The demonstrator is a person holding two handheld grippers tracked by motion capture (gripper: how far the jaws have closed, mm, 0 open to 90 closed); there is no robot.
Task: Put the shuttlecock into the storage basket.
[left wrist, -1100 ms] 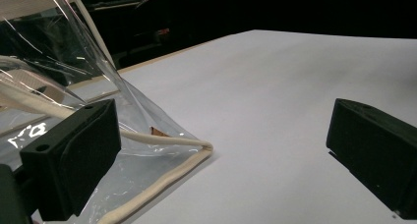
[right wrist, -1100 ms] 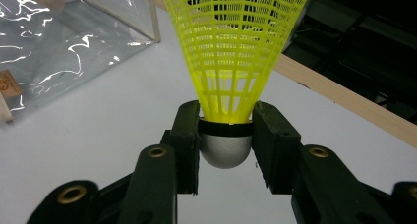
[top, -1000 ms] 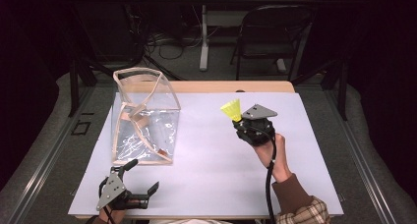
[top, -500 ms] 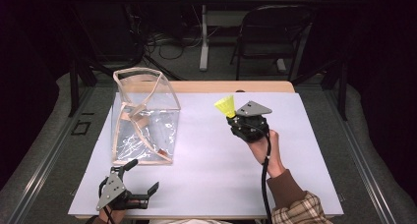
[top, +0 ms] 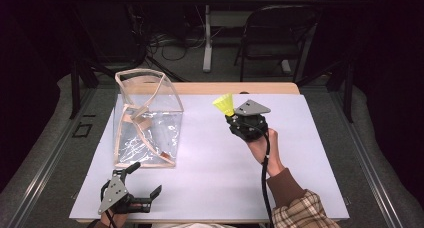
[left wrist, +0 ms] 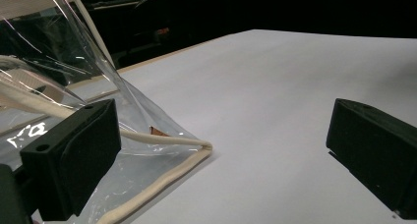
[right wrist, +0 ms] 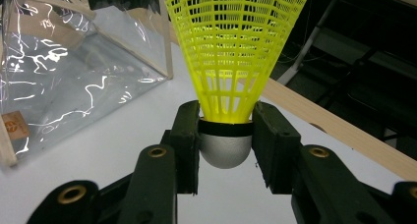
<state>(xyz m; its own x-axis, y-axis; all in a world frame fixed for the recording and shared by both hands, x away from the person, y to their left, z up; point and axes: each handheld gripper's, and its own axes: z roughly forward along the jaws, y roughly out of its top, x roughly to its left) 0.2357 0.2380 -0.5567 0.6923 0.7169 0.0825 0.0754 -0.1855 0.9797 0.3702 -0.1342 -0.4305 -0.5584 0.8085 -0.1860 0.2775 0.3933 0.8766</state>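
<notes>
High view shows the white table [top: 210,188], then the clear plastic bag [top: 147,120] with cream trim standing at its left side. My left gripper [top: 131,195] rests near the front edge just beside this bag, jaws wide apart, holding nothing. My right gripper [top: 231,117] is closed on the yellow shuttlecock [top: 223,104], clamping its white cork, raised above the table and well apart from the bag.

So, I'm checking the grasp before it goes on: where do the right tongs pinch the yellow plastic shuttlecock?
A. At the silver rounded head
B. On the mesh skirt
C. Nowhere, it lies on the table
A: in the right gripper view the right tongs clamp the yellow plastic shuttlecock at its silver rounded head, just below the black band.
</notes>
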